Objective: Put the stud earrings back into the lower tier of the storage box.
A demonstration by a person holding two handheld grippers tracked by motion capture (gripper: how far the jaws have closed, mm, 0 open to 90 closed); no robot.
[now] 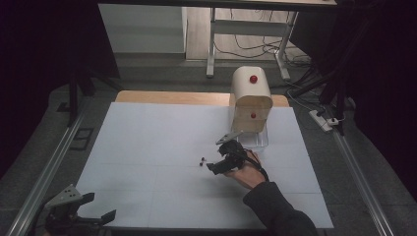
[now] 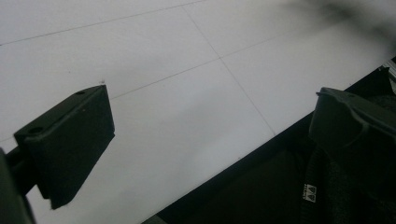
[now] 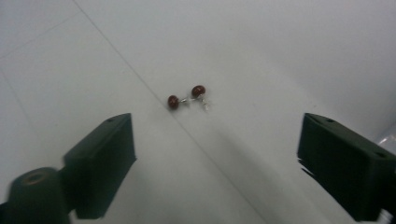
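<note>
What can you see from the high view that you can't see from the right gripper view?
High view alone: the cream drawer box with red knobs, the person's sleeve, the left gripper at the table's near corner. Right gripper view alone: two separate dark red beads with silvery pins. Both: the white table, the beads, and the open right gripper near them.

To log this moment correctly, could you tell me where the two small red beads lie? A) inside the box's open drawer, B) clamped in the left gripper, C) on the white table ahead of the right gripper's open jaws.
C: the red beads lie on the white table, ahead of the right gripper, whose jaws stand wide apart with nothing between them.
</note>
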